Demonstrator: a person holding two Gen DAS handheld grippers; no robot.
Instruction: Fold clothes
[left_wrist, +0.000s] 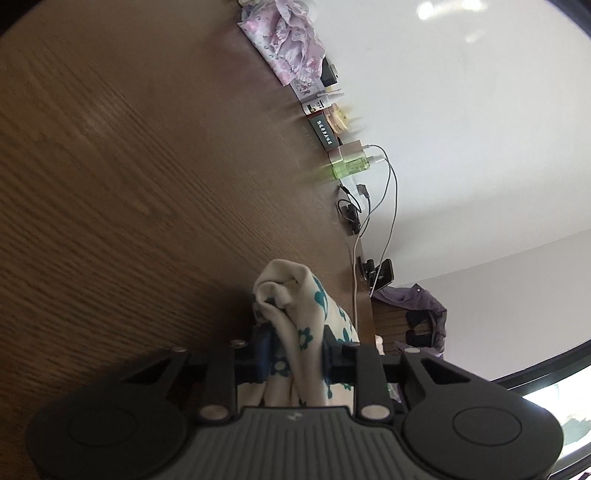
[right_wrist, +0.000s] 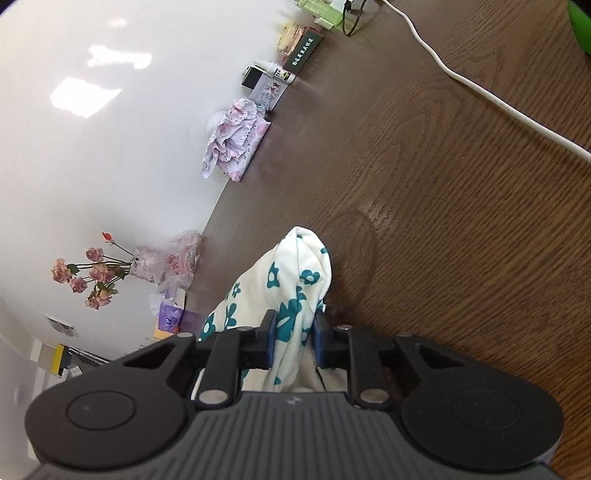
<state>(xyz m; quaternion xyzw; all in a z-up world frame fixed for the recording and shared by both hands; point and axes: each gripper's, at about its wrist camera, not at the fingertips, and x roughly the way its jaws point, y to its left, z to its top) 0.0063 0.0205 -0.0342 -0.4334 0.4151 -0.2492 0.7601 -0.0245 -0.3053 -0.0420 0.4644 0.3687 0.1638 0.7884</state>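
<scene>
On inspection, I found my left tool (left_wrist: 297, 354) clenched on a bunch of the cream garment with teal flowers (left_wrist: 295, 314), the cloth rising between the blue pads at lower centre of the left wrist view. My right tool (right_wrist: 293, 341) was likewise clamped on the same floral garment (right_wrist: 291, 288), which stood up in a peak at lower centre of the right wrist view. The brown wooden bench (left_wrist: 129, 166) filled the left half of the left view. Along its far edge I noted a folded pink frilled cloth (right_wrist: 236, 144), a dark box with lettering (right_wrist: 303, 51) and a green bottle (left_wrist: 351, 168). A white cable (right_wrist: 480, 88) crossed the upper right of the right view.
</scene>
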